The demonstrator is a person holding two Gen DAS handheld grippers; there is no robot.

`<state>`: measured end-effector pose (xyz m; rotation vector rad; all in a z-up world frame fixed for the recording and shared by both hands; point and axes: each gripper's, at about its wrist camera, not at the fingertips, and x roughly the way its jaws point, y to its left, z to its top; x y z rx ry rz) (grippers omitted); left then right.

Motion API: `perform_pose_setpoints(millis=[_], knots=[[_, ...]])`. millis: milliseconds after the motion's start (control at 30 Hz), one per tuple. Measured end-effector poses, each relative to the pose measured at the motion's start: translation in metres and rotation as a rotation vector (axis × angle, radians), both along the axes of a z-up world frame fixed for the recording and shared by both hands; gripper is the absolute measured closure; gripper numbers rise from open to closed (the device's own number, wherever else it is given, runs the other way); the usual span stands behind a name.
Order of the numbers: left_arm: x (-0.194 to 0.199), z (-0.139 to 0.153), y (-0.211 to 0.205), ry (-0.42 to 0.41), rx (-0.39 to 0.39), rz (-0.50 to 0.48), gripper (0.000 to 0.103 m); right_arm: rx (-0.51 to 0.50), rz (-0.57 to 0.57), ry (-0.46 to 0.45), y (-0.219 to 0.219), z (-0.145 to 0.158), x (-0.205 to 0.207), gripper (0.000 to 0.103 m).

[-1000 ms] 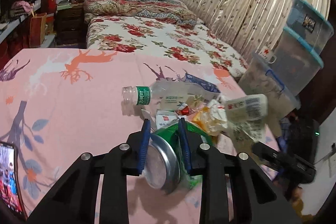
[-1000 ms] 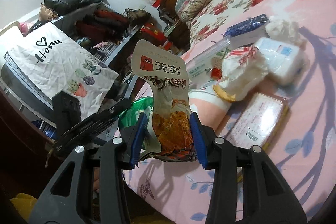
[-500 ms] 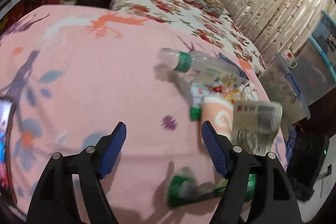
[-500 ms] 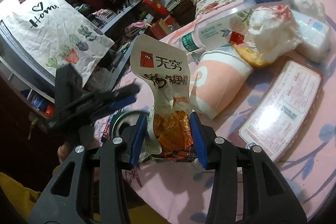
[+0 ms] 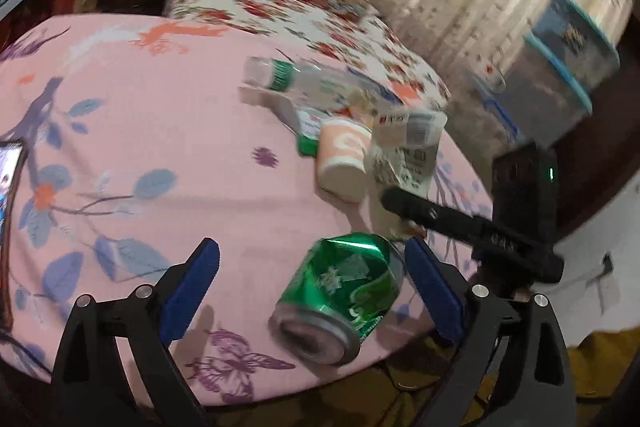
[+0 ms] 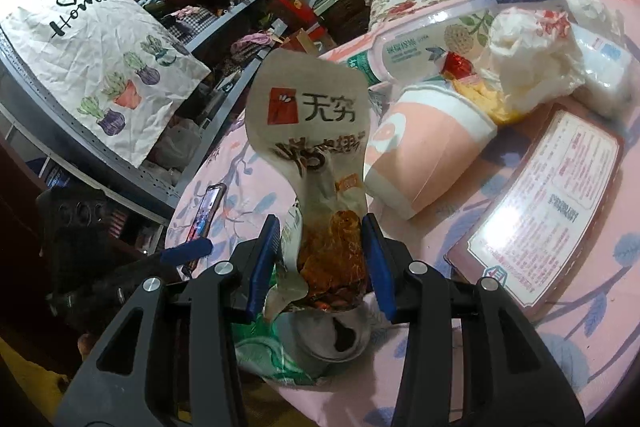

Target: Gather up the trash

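Two grippers work at the near edge of the pink sheet (image 5: pixel 120 155). The left gripper (image 5: pixel 312 287) has its jaws opening wide, the dented green can (image 5: pixel 340 291) lying loose between them, nearer the right pad. The right gripper (image 6: pixel 318 261) pinches a snack wrapper (image 6: pixel 316 163) upright, just above the can. Gathering seems underway; next, the wrapper probably needs setting beside the can.
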<state>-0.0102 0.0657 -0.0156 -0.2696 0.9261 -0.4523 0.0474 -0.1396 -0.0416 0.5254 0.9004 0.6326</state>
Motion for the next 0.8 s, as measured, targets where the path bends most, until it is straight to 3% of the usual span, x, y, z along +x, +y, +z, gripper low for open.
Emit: perform_pose_setpoints(millis=[167, 300, 433, 500, 667, 800], knots=[[0.009, -0.027, -0.028, 0.064, 0.112, -0.067, 0.013, 0.002, -0.022, 0.016, -0.005, -0.005, 0.001, 0.058], [0.020, -0.041, -0.027, 0.137, 0.100, -0.119, 0.016, -0.004, -0.013, -0.018, -0.005, 0.000, -0.003, 0.058], [0.021, -0.052, -0.028, 0.213, 0.041, -0.158, 0.040, 0.000, -0.009, -0.027, -0.006, 0.000, -0.004, 0.058], [0.015, -0.054, -0.029, 0.192, 0.050, -0.149, 0.048, 0.007, -0.015, -0.023, -0.007, -0.002, -0.003, 0.058], [0.006, -0.050, -0.025, 0.154, 0.046, -0.102, 0.050, 0.018, -0.006, -0.025, -0.011, -0.004, -0.003, 0.058], [0.008, -0.035, -0.014, 0.128, 0.024, -0.074, 0.050, 0.035, -0.029, -0.109, -0.021, 0.014, -0.011, 0.058]])
